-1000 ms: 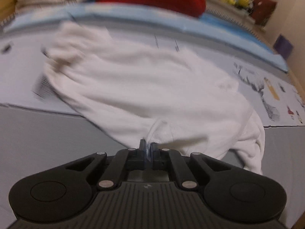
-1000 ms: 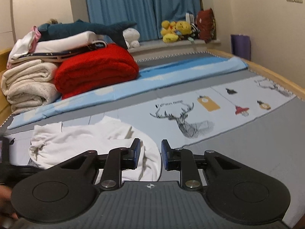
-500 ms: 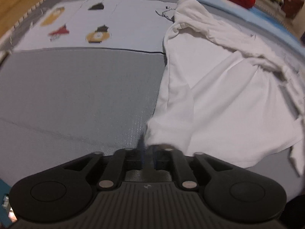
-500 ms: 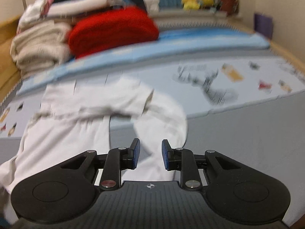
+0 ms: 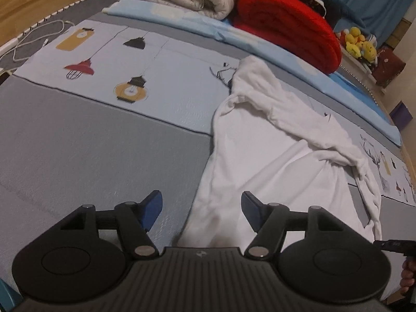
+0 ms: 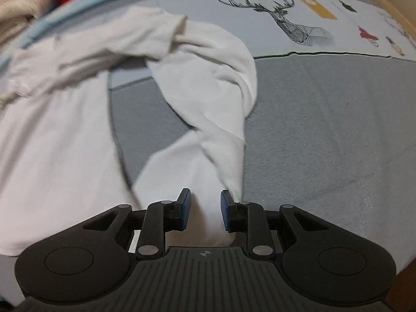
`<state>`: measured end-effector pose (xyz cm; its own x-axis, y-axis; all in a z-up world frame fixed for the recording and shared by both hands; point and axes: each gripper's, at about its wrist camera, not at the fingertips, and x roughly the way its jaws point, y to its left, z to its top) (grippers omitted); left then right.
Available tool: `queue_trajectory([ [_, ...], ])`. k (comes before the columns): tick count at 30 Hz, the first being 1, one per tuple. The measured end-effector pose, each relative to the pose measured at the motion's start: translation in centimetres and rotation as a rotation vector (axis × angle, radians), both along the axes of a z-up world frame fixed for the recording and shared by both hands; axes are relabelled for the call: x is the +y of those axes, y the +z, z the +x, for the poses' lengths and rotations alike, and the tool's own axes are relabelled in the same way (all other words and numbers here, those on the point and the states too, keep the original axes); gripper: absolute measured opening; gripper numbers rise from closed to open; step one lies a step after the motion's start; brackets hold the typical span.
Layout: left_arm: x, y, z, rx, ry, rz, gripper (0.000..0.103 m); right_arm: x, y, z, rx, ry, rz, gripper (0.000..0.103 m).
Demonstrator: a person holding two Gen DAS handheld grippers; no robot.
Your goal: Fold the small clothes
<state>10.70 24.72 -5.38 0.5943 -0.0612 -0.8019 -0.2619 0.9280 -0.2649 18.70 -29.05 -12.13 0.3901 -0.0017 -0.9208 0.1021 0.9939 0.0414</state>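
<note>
Grey printed bedspread (image 5: 78,143) under our white garment (image 5: 273,156), spread rumpled – our left gripper (image 5: 201,208) just sprung wide, hem loose between, our right gripper (image 6: 205,209) parted astride a twisted sleeve – pads not pressing.

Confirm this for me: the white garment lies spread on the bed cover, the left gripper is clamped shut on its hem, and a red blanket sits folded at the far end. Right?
Not quite. The left gripper is open: the left wrist view shows its jaws standing wide apart, having just opened, with the hem of the white garment lying loose between them. The garment does lie spread on the bed cover, with the red blanket folded beyond.
</note>
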Motion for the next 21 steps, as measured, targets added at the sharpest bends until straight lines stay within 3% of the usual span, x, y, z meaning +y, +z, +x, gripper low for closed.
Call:
queue_trajectory([
  [3, -0.5, 0.1, 0.7, -0.008, -0.006, 0.025, 0.072, 0.4, -0.8, 0.3, -0.017, 0.025, -0.067, 0.001],
  [6, -1.0, 0.1, 1.4, -0.006, -0.009, 0.045, 0.072, -0.2, -0.5, 0.7, -0.069, 0.019, -0.104, 0.0],
  [10, -1.6, -0.2, 2.1, 0.001, -0.017, 0.045, 0.072, -4.1, 2.2, 2.5, -0.19, -0.075, -0.133, 0.0],
  [17, -3.2, -1.5, 3.3, 0.045, -0.062, 0.071, 0.072, -14.0, 6.3, 5.8, -0.446, -0.389, -0.436, 0.0],
  [19, -3.4, -1.8, 3.5, 0.057, -0.071, 0.084, 0.072, -14.5, 7.0, 5.6, -0.486, -0.379, -0.347, 0.004],
  [21, -3.3, -2.1, 3.7, 0.067, -0.072, 0.083, 0.072, -12.3, 7.1, 5.2, -0.485, -0.194, -0.156, 0.004],
])
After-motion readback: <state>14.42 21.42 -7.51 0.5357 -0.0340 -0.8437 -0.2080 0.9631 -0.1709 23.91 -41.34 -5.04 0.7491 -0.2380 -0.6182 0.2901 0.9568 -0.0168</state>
